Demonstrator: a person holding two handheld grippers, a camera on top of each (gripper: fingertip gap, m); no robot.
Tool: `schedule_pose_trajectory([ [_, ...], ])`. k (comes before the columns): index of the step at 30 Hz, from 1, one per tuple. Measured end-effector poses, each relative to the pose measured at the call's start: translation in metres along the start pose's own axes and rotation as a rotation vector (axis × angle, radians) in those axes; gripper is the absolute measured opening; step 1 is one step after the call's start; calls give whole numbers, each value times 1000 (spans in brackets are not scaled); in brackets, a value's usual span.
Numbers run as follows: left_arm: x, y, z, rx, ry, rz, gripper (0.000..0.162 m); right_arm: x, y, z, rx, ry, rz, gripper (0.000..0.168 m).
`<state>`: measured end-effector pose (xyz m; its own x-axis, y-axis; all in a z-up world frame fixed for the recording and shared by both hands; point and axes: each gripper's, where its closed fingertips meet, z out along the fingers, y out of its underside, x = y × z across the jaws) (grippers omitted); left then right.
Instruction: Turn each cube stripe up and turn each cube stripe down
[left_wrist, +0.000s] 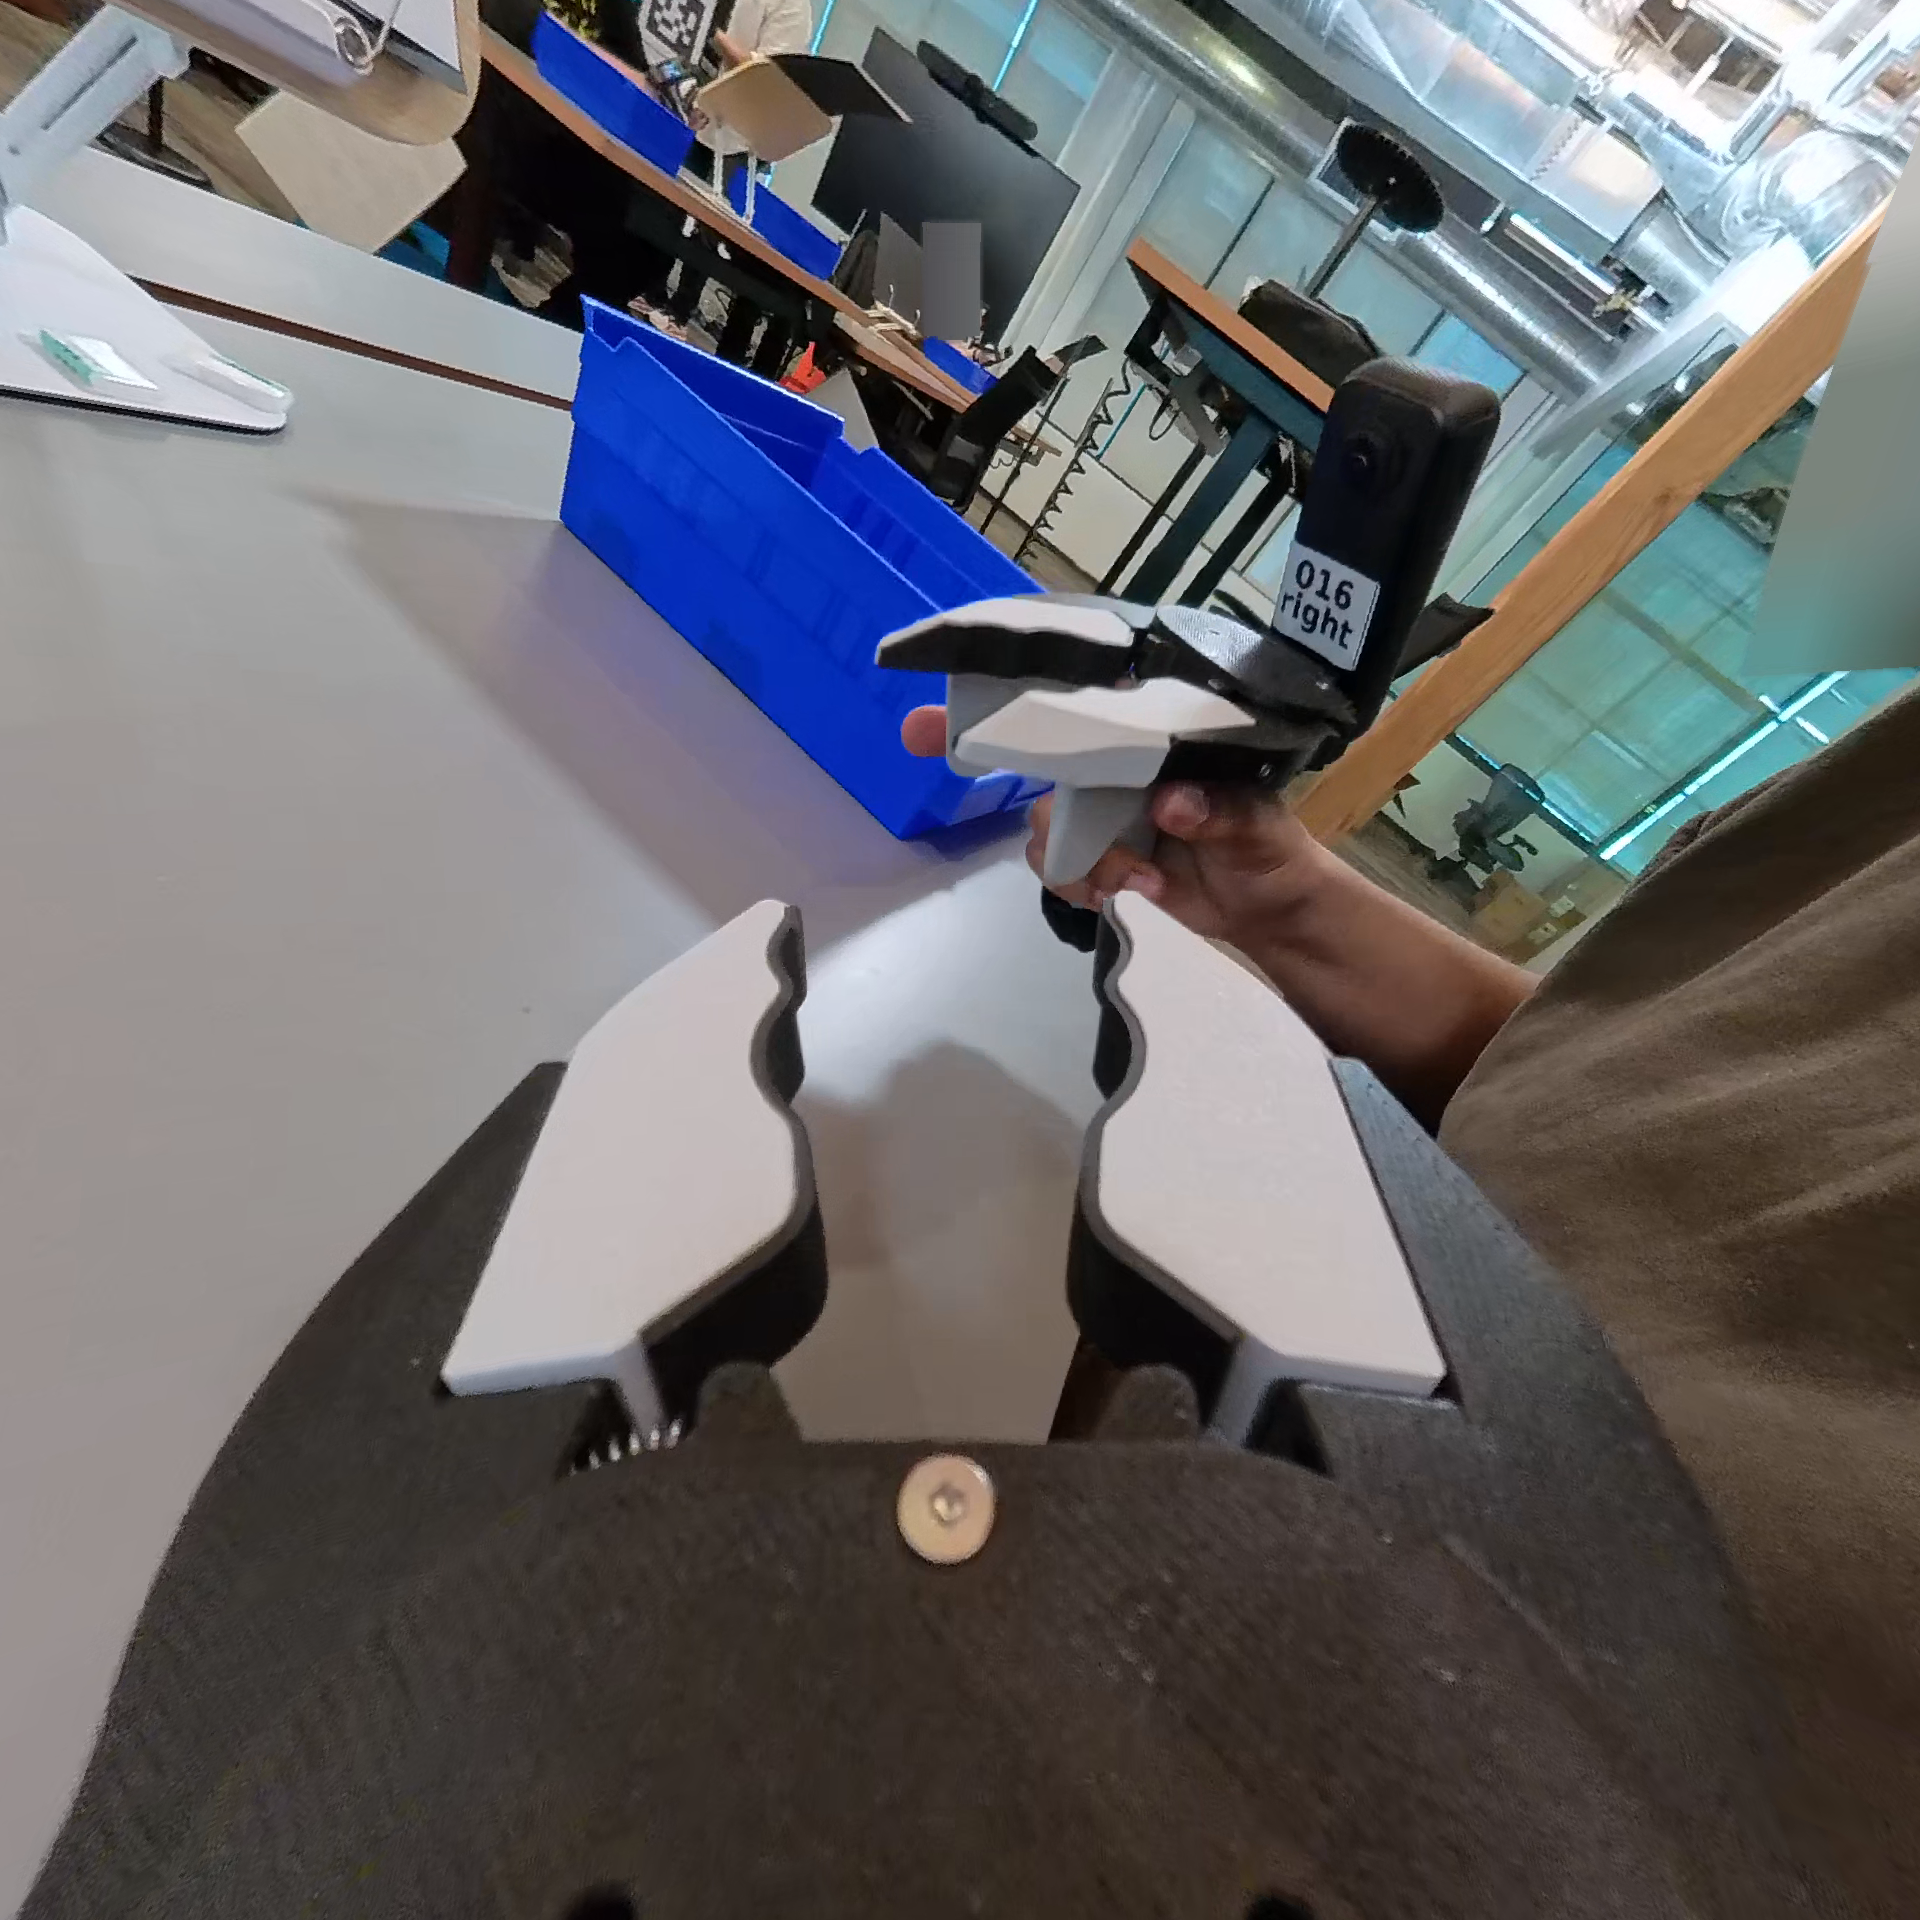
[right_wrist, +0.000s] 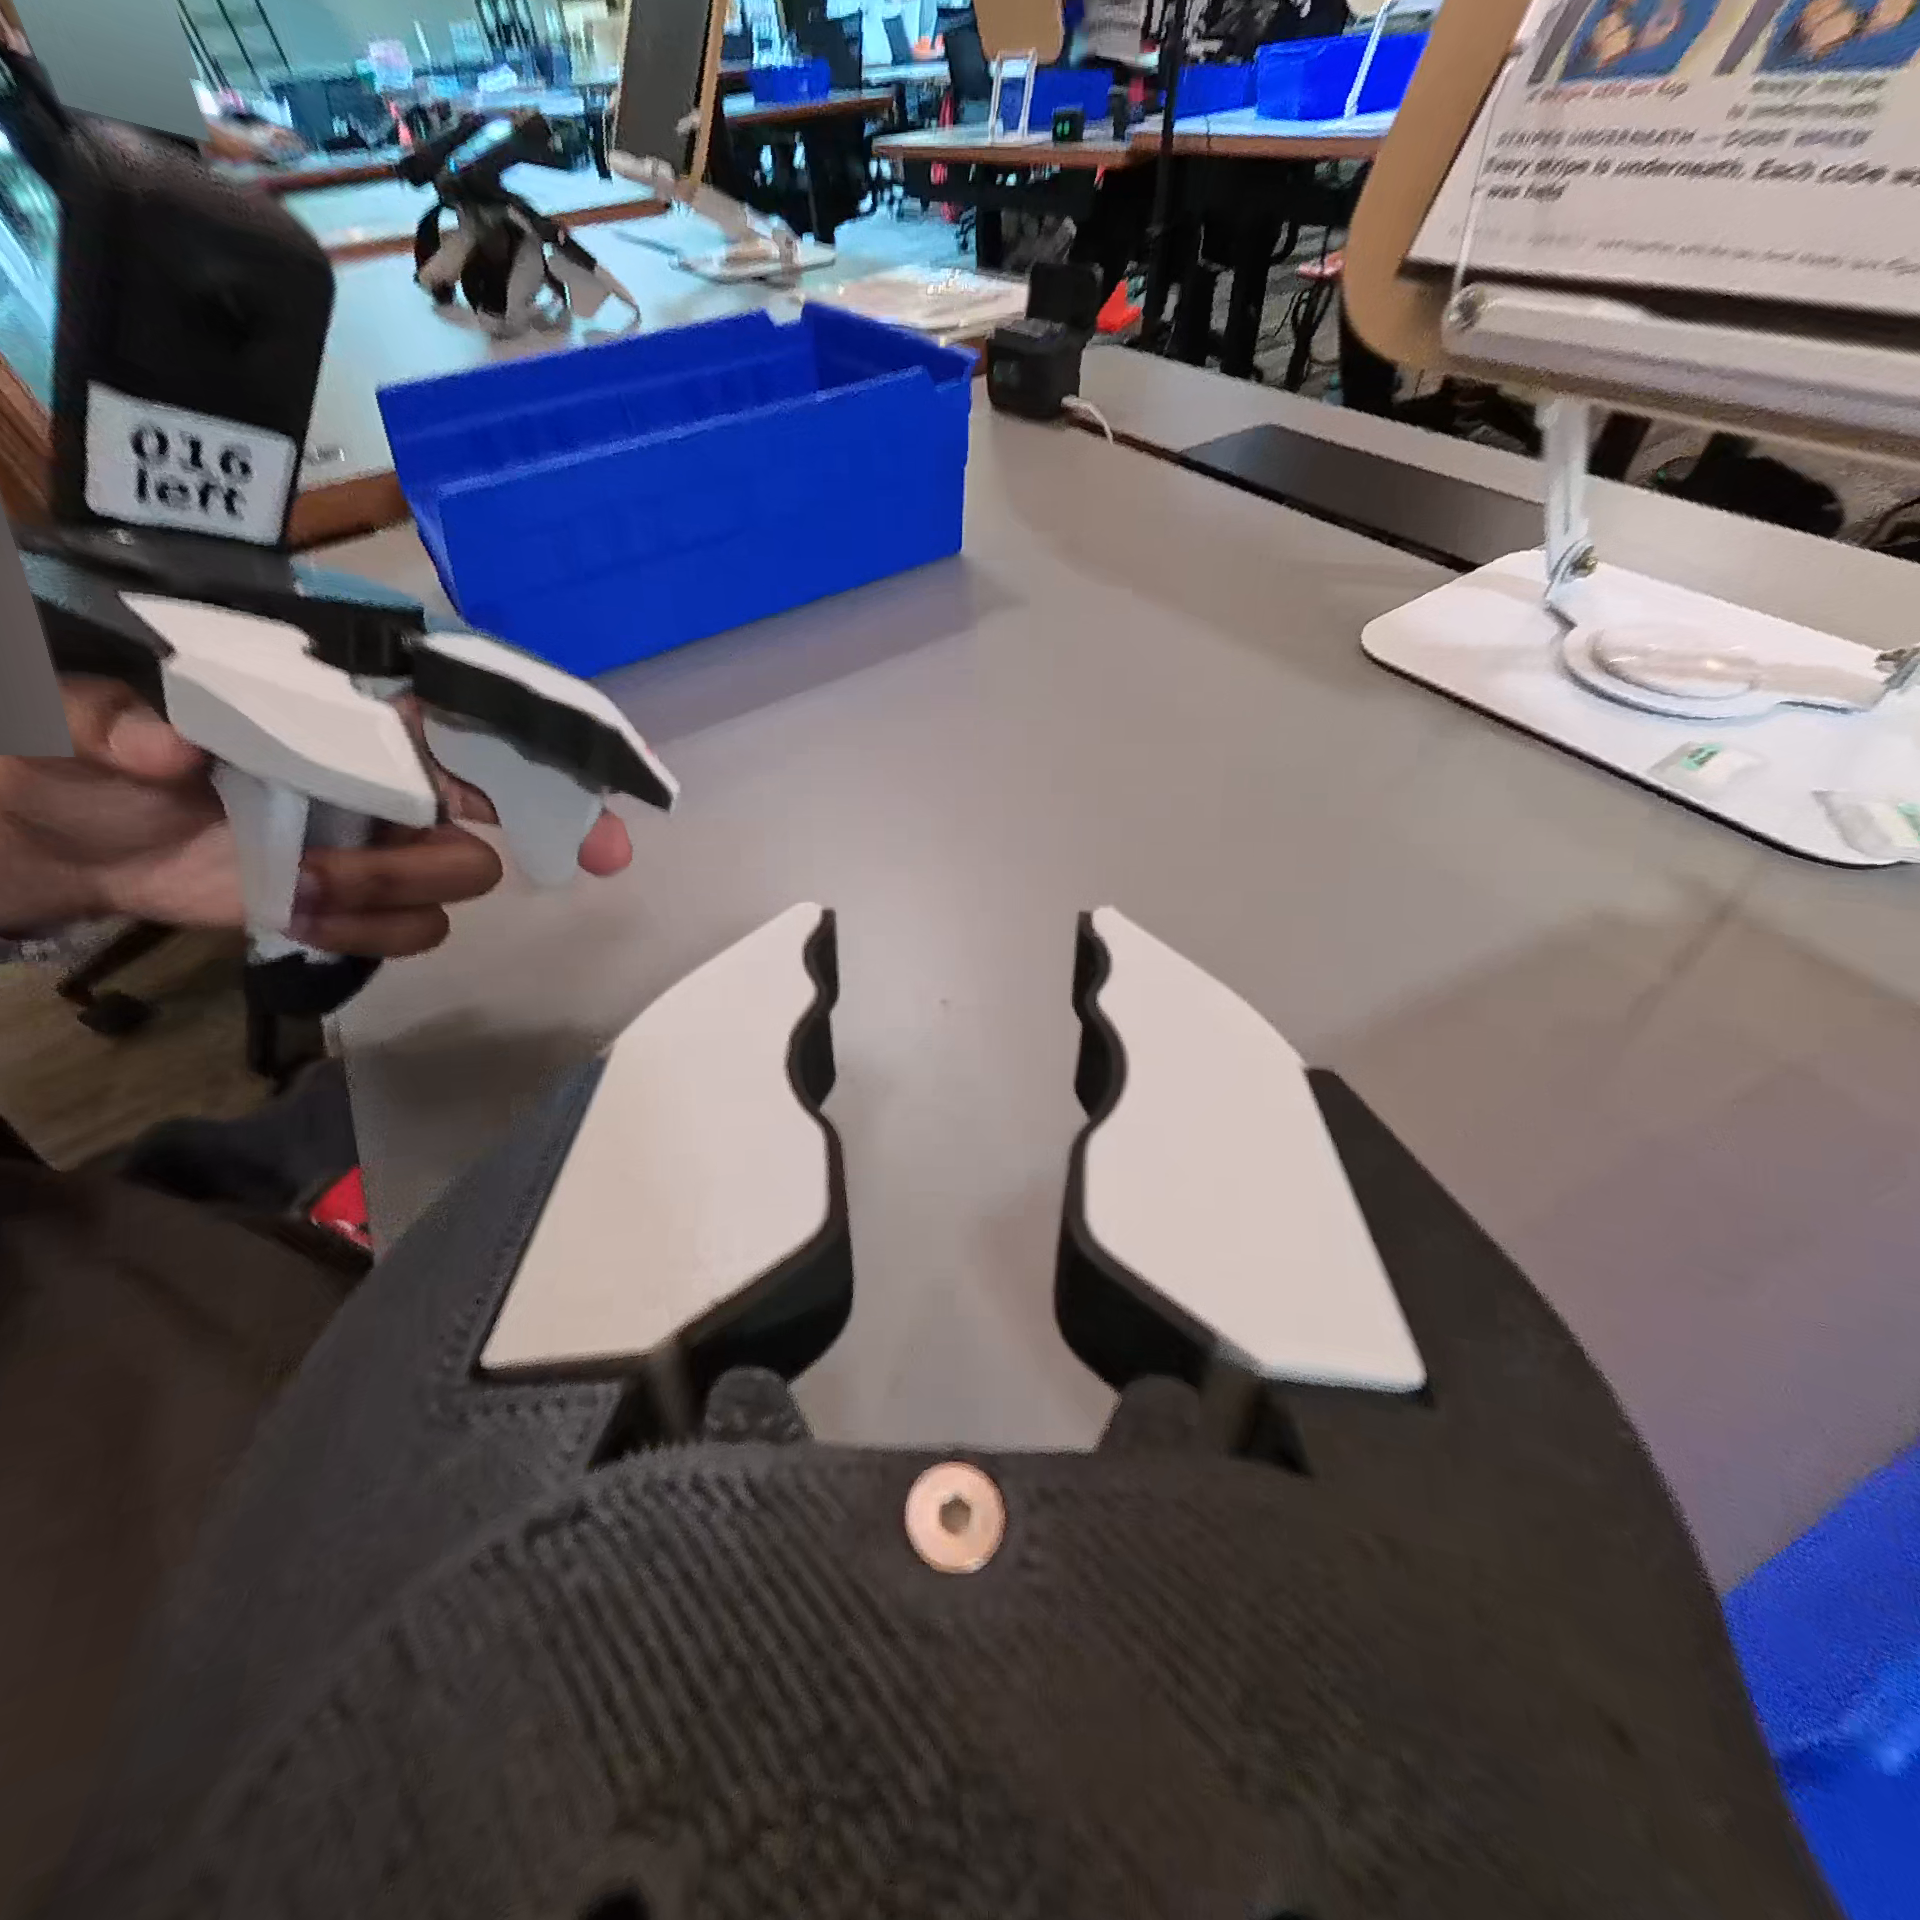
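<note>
We hold both grey-and-black two-finger grippers, left (left_wrist: 948, 930) and right (right_wrist: 954, 920), jaws apart and empty over the grey table (right_wrist: 1039, 748), the blue plastic bin (right_wrist: 675, 488) upper centre; we see no cubes.

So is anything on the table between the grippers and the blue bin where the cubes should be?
Nothing visible. Bare grey table runs from both open grippers, left gripper and right gripper, up to the blue bin. No cubes show in either view, and the bin's inside is mostly hidden.
</note>
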<state>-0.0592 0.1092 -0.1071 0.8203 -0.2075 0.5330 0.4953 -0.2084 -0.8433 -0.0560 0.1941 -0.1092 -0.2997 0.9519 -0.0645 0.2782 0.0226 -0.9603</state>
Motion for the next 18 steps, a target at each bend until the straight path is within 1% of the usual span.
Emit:
schedule_pose_trajectory([
  [6,-7,5,3,-28,-14,-10,53,0,30,13,-105,5,-74,46],
  [15,-11,12,5,-69,-45,63,57,2,37,15,-101,2,-68,43],
  [18,-8,14,7,-74,-31,56,58,2,37,16,-98,0,-55,42],
])
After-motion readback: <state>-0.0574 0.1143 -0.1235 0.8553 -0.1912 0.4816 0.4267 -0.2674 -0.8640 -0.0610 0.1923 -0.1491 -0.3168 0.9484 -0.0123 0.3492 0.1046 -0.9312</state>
